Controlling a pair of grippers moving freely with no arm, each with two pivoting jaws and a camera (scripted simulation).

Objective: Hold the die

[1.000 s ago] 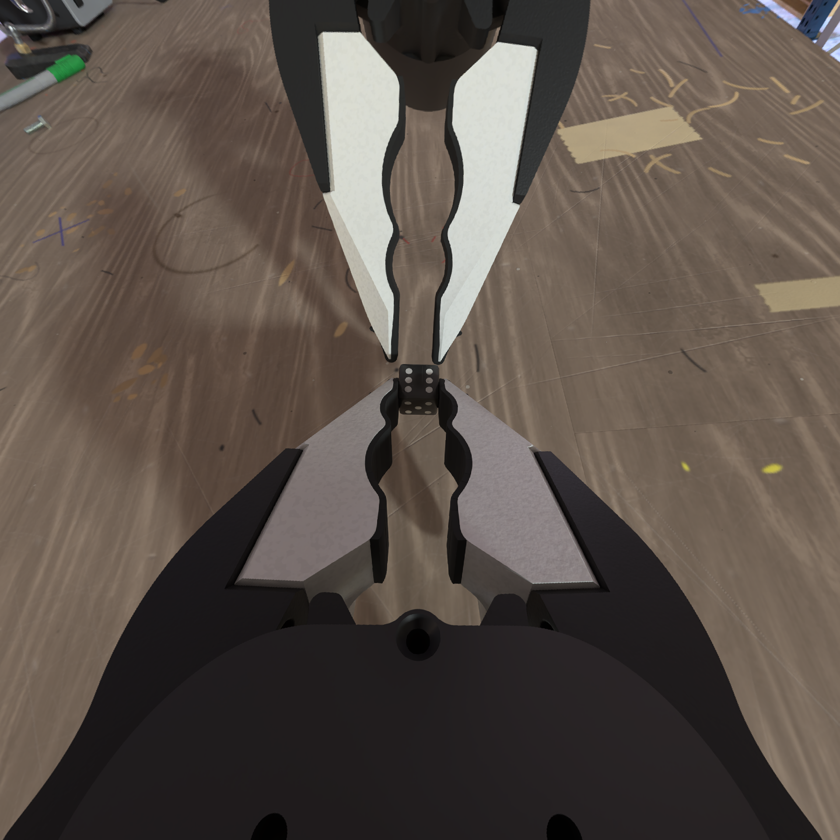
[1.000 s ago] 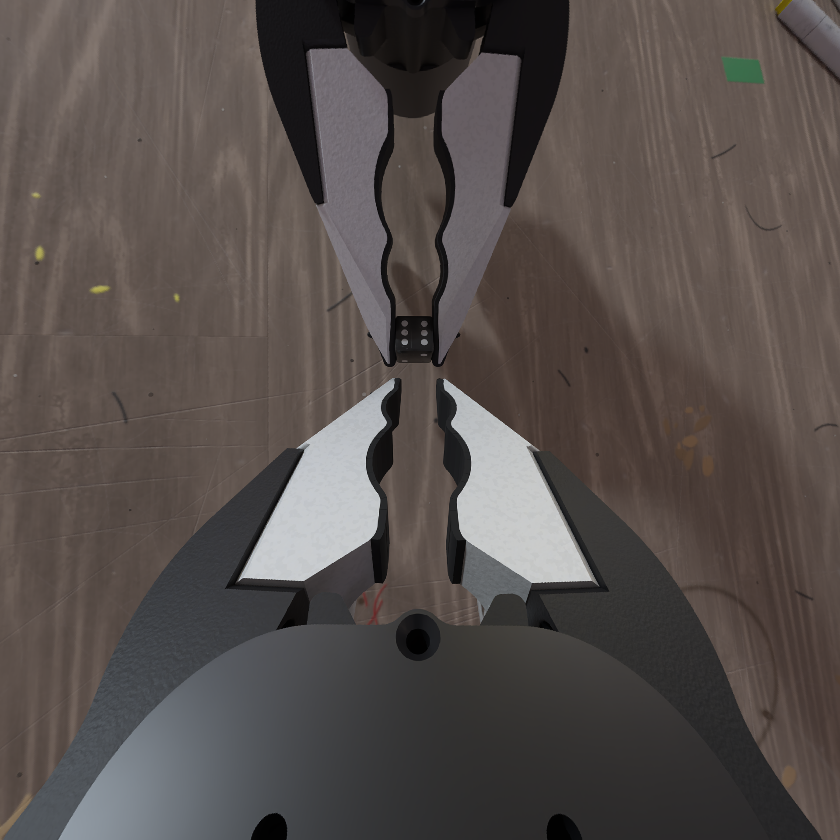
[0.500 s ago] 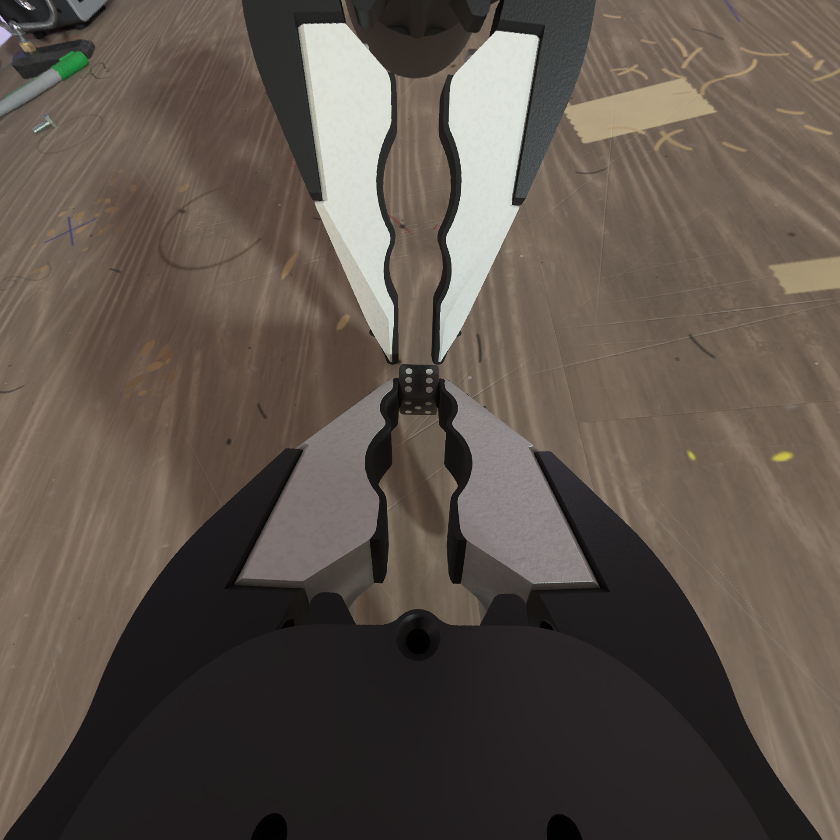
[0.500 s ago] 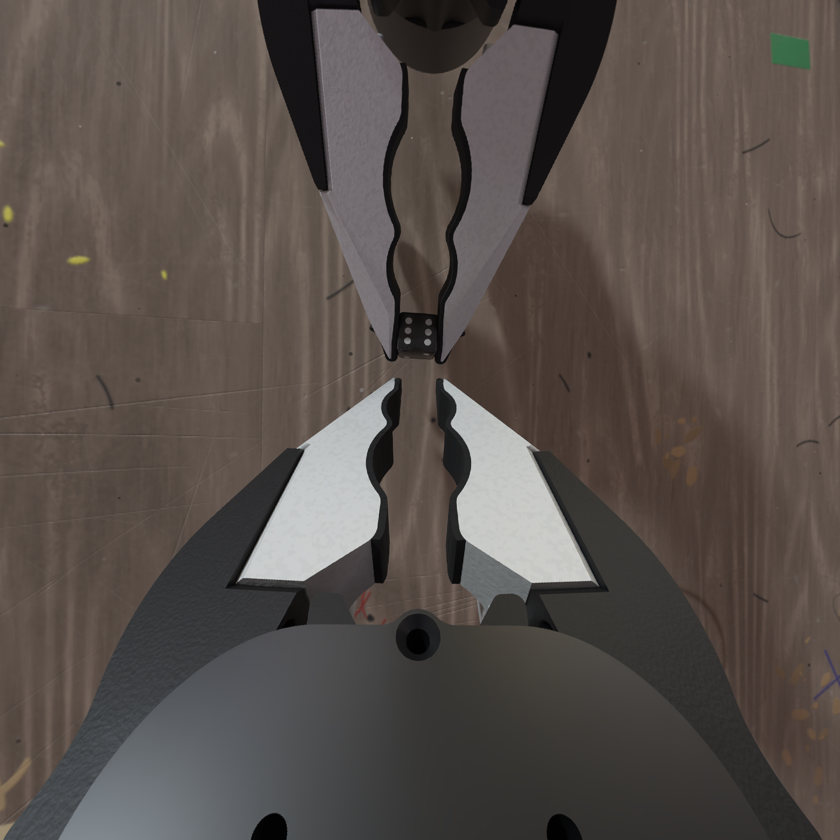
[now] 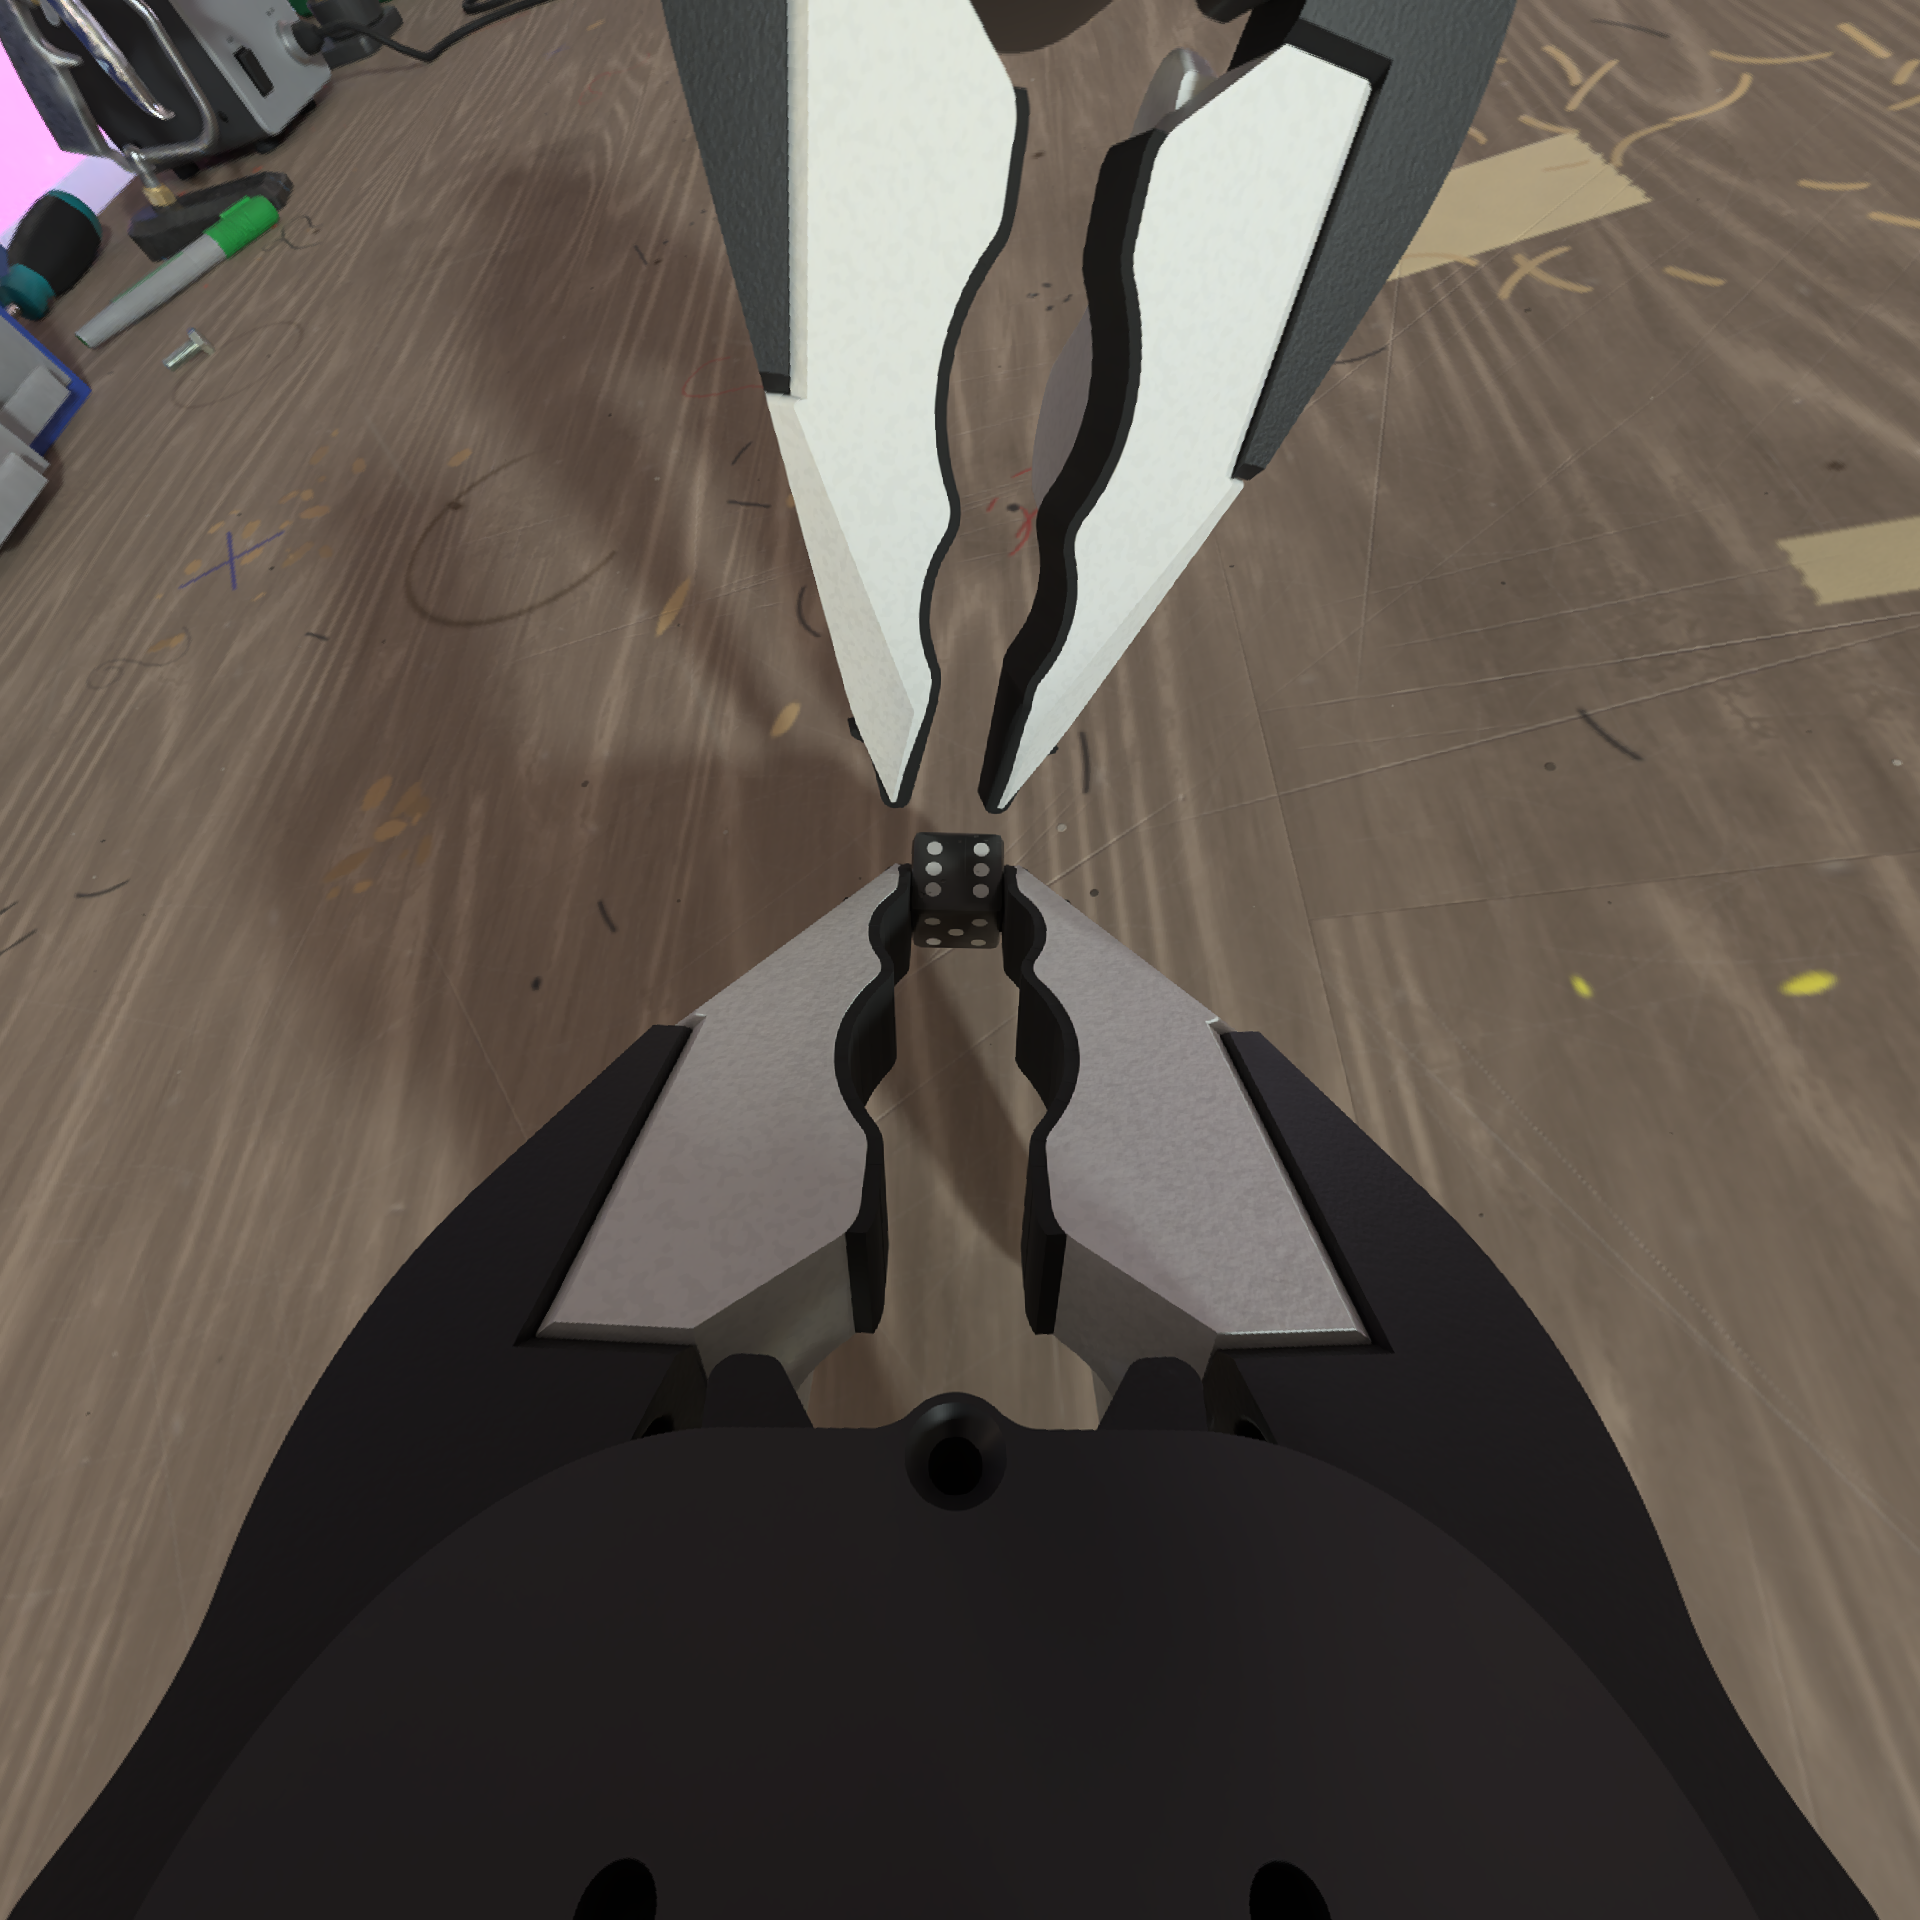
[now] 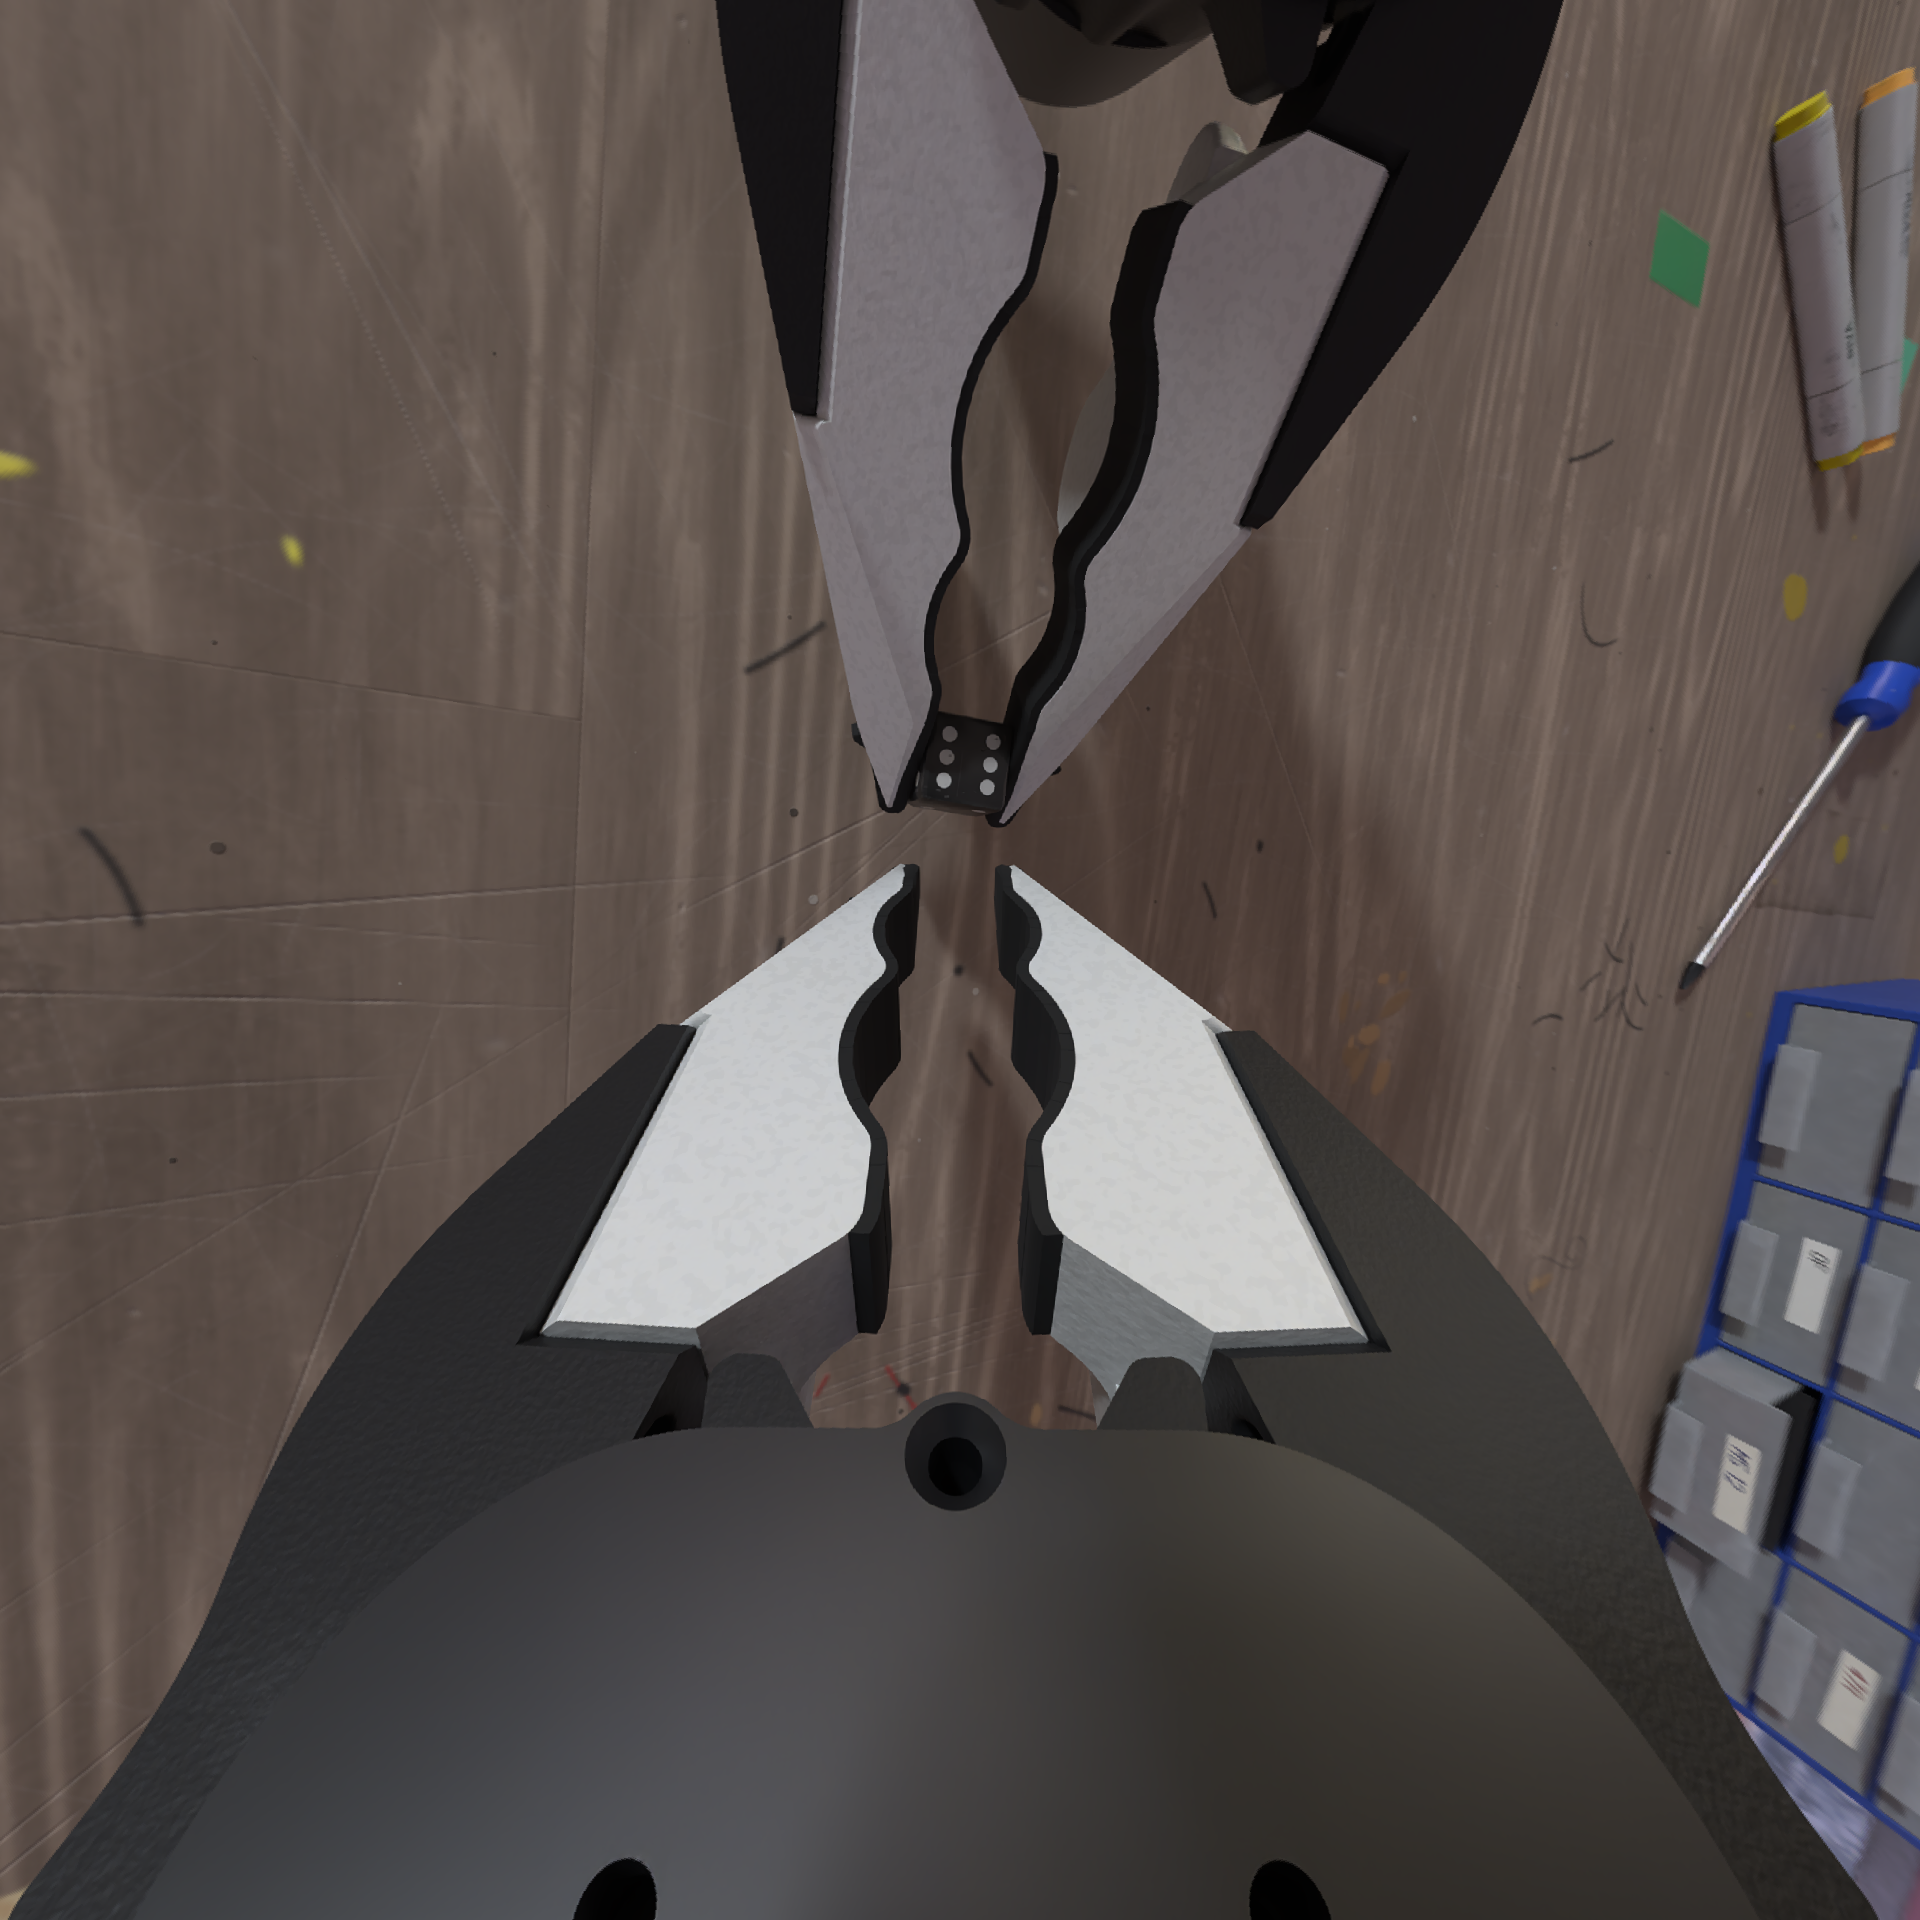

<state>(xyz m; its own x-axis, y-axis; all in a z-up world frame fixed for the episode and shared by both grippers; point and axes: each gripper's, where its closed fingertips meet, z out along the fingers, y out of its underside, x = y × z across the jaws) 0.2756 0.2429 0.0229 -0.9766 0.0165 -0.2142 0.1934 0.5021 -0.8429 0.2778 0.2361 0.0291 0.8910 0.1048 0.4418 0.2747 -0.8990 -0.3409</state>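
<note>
We are holding the die (image 5: 957, 891) clamped between the tips of the left claw (image 5: 957, 883), above the counter (image 5: 312, 935) and clear of it. Compared with a second ago, the right claw (image 6: 957, 881) is now rolled to one side and slightly farther from the die; it is empty, its tips parted by a narrow gap. We judge the hold complete on the left claw alone. Near the counter's edges lie a green-capped marker (image 5: 171, 270), a screw (image 5: 187, 348), a screwdriver (image 6: 1797, 810), two pens (image 6: 1844, 291) and a blue drawer cabinet (image 6: 1818, 1371), all well apart. Nothing is obstructing the grip.
</note>
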